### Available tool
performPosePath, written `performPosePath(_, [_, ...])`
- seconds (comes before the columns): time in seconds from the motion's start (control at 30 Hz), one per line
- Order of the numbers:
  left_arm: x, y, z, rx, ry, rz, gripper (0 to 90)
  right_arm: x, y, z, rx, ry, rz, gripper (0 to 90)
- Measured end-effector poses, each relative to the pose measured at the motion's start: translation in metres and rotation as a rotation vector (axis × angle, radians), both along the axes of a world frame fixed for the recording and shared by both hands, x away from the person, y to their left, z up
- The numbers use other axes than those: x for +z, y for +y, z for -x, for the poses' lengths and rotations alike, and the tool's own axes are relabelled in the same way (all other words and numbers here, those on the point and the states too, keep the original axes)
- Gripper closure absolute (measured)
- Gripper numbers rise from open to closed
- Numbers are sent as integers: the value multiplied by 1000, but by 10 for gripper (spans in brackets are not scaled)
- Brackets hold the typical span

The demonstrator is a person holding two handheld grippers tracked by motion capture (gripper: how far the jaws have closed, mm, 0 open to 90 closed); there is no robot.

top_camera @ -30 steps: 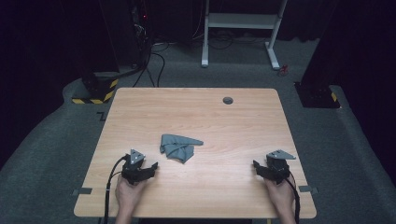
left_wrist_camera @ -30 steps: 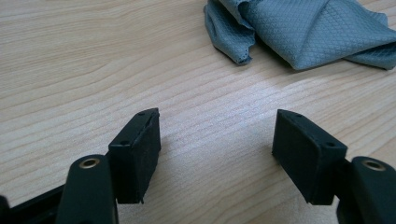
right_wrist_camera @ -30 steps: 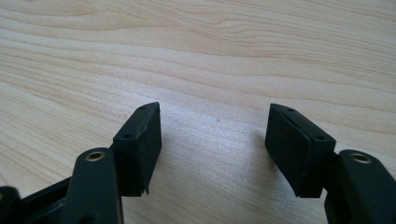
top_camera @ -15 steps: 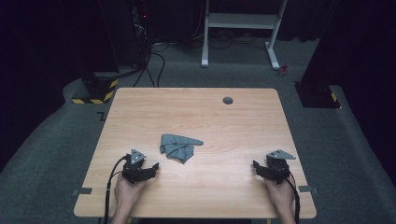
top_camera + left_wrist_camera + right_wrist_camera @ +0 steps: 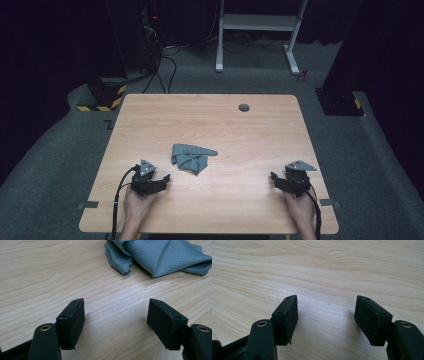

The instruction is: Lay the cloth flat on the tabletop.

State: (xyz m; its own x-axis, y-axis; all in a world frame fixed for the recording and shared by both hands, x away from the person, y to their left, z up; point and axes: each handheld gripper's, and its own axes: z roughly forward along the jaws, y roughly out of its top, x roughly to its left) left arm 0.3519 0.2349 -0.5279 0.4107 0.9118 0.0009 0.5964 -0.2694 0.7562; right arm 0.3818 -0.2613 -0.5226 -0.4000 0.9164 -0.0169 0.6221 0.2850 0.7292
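Left gripper (image 5: 162, 179) and right gripper (image 5: 276, 178) sit low at the near edge, well apart, each held by a hand (jaws spread wide, nothing between them)

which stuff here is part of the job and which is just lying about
In the job:
- grey cloth, crumpled on the table
- left gripper, open, nearest the cloth
- right gripper, open

Just lying about:
- round dark grommet at the table's far edge
- white stand on the floor

Crumpled grey-blue cloth (image 5: 160, 257): woven w/ fine diamond texture, matt, soft folds. Light wood-grain table (image 5: 210, 125) under cloth: smooth, slight sheen. Gripper jaws: black matt plastic, brass-look rivets.
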Motion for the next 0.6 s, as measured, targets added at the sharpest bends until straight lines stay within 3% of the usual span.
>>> performPosePath(0.6, [14,-9,-13,-62,1,87,311,0,0,0,1,0,0,358])
